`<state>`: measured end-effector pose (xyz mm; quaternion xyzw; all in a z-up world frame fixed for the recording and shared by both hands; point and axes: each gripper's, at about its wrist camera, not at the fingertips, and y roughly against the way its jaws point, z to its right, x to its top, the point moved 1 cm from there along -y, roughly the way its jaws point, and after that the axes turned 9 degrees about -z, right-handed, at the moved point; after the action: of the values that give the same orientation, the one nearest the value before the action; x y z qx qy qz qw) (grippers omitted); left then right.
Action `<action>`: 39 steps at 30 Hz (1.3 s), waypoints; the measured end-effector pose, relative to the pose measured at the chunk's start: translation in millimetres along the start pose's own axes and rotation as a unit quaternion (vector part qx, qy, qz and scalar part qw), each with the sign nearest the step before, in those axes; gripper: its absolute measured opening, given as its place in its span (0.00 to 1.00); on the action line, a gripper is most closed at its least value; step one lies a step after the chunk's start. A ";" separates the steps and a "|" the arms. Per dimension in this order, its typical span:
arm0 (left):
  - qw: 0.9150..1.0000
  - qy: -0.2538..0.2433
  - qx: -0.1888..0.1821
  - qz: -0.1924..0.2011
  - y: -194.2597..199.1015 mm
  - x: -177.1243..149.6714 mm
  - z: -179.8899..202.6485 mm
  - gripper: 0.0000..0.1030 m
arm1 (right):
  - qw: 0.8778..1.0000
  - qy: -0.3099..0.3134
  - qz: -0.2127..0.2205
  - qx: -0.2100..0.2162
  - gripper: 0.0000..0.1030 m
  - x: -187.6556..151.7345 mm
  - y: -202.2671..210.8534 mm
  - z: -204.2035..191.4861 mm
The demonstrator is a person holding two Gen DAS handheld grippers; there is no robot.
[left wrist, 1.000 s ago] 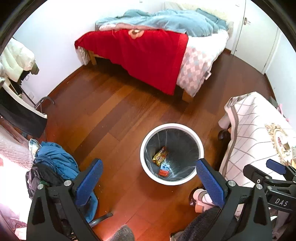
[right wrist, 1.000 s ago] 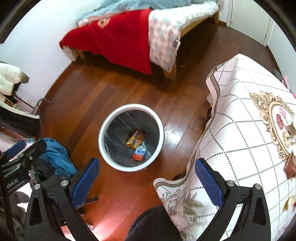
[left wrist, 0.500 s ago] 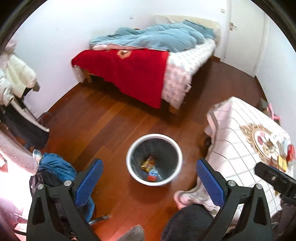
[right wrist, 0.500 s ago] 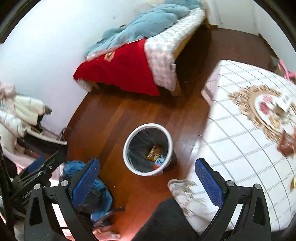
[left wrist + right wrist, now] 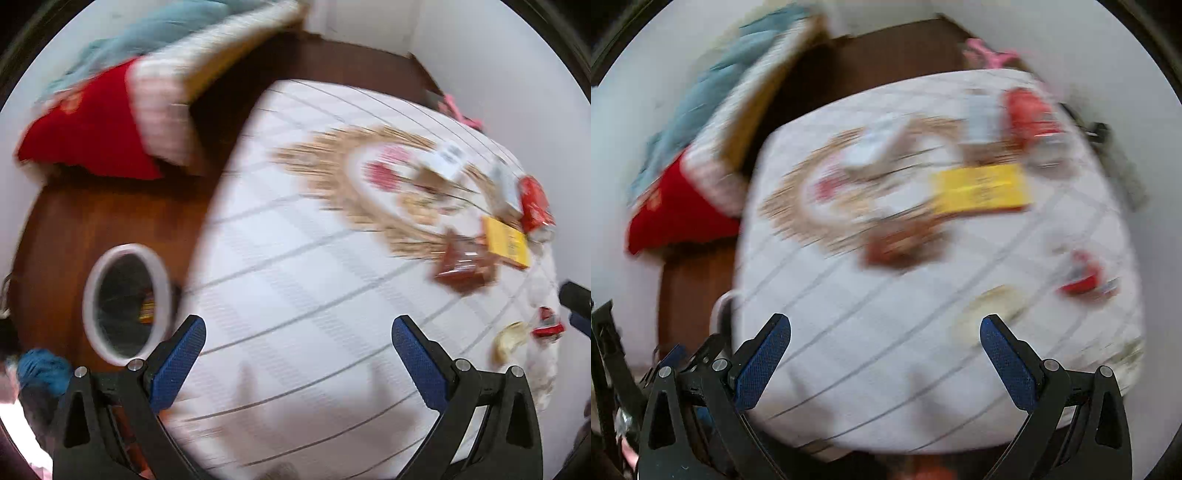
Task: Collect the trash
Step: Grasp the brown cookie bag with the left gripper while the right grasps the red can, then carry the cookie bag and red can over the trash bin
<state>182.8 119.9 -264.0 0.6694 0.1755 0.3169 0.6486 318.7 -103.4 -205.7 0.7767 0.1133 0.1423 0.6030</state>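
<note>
Both views are blurred by motion. A table with a white checked cloth (image 5: 295, 288) (image 5: 886, 332) carries scattered trash: a yellow packet (image 5: 506, 242) (image 5: 982, 190), a brown wrapper (image 5: 463, 264) (image 5: 899, 245), a red packet (image 5: 533, 201) (image 5: 1028, 110), a small red wrapper (image 5: 548, 325) (image 5: 1084, 278) and a pale crumpled piece (image 5: 511, 341) (image 5: 991, 304). A white-rimmed bin (image 5: 125, 302) with wrappers inside stands on the floor to the left of the table. My left gripper (image 5: 297, 354) and right gripper (image 5: 884, 350) are both open and empty above the near part of the cloth.
A bed with a red blanket (image 5: 92, 129) (image 5: 676, 206) and a blue quilt stands at the back left. Dark wooden floor (image 5: 74, 229) lies between bed, bin and table. Blue clothing (image 5: 40, 371) lies at the lower left. A white wall (image 5: 498, 55) lies behind the table.
Both grippers have swung to the right, away from the bin and over the table. The bin has slid to the left edge of both views. Both stay open.
</note>
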 end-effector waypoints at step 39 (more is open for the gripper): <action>0.992 -0.113 -0.025 0.052 28.8 36.0 94.5 0.48 | 0.999 0.023 0.039 -0.019 0.80 111.2 -10.9 73.9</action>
<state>265.9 68.7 -224.7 0.6928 0.0586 0.2769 0.6632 448.9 -129.0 -224.0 0.7653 0.0941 0.1857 0.6091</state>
